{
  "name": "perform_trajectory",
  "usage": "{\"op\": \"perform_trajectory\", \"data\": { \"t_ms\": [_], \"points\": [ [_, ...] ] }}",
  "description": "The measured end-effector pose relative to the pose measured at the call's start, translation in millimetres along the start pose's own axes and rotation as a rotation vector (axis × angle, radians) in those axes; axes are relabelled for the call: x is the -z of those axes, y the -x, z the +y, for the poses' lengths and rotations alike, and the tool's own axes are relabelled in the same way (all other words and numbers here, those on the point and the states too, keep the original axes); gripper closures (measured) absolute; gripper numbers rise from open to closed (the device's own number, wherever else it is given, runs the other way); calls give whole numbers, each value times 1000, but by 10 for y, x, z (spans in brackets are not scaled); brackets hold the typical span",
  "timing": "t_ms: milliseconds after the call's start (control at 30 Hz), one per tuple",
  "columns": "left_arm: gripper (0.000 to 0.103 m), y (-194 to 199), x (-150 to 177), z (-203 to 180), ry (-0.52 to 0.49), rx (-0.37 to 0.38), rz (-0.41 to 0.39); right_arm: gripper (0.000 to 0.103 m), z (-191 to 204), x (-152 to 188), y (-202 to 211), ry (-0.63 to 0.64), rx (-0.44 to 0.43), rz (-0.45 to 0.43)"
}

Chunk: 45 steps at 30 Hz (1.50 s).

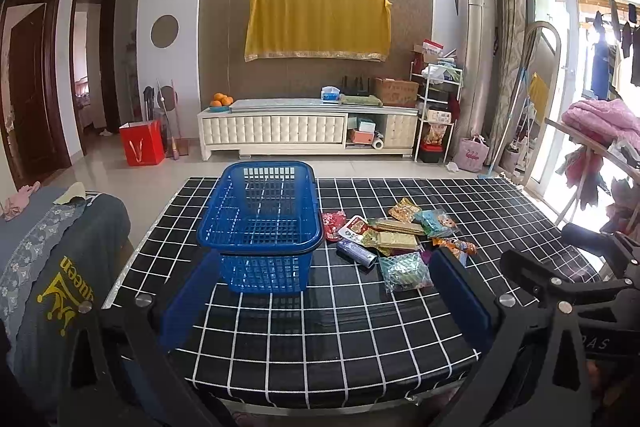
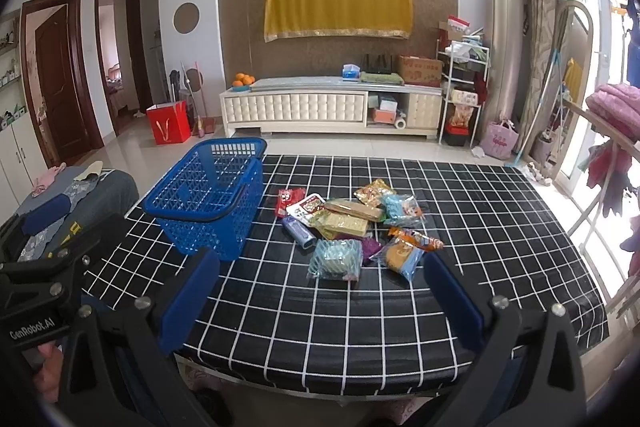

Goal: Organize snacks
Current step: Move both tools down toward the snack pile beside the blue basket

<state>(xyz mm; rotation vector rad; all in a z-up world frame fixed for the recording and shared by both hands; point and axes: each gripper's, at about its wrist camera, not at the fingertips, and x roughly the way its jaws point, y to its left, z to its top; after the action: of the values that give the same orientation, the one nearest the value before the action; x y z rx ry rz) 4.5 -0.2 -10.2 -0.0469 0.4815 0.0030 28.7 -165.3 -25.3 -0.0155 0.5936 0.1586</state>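
An empty blue plastic basket [image 1: 260, 223] [image 2: 208, 203] stands on the left half of the black checked table [image 1: 360, 311] [image 2: 480, 227]. To its right lies a heap of snack packets [image 1: 396, 235] [image 2: 356, 223], with a teal netted packet [image 1: 404, 271] [image 2: 336, 259] nearest me and an orange and blue one [image 2: 404, 251] beside it. My left gripper [image 1: 324, 291] is open above the near table edge, in front of the basket. My right gripper [image 2: 320, 295] is open too, in front of the heap, holding nothing.
A chair draped with grey clothing [image 1: 52, 259] [image 2: 76, 195] stands against the table's left side. A drying rack with pink bedding [image 1: 600, 123] [image 2: 616, 107] is at the right. Beyond the table are tiled floor and a white TV cabinet [image 1: 308, 127].
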Motion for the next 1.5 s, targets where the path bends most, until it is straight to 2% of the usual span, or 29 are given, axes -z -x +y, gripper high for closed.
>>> {"op": "perform_trajectory", "data": {
  "t_ms": [167,300,433,533,600,700,867,1200,1500],
  "points": [
    [0,-45,-79,-37,-6,12,-1,0,-37,-66,11,-2,6,-11],
    [0,-147,-198,-85,-2,53,8,0,-108,-182,-24,-15,12,-19],
    [0,-275,-338,-212,-35,69,6,0,-252,-298,-61,-33,4,-42],
    [0,-442,-438,-321,-53,112,38,0,-427,-392,-66,-78,-22,-94],
    [0,-610,-500,-412,-59,143,72,0,-525,-448,-138,-96,-27,-85],
    [0,-863,-560,-535,-85,154,119,0,-668,-467,-289,-106,21,-97],
    [0,-1319,-571,-778,-130,160,212,0,-984,-481,-786,-147,0,65],
    [0,-2129,-370,-1125,-94,163,399,0,-1463,-267,-1451,-202,41,216],
    [0,-2917,133,-1269,-67,147,612,0,-1784,97,-1872,-255,74,316]
  ]
}}
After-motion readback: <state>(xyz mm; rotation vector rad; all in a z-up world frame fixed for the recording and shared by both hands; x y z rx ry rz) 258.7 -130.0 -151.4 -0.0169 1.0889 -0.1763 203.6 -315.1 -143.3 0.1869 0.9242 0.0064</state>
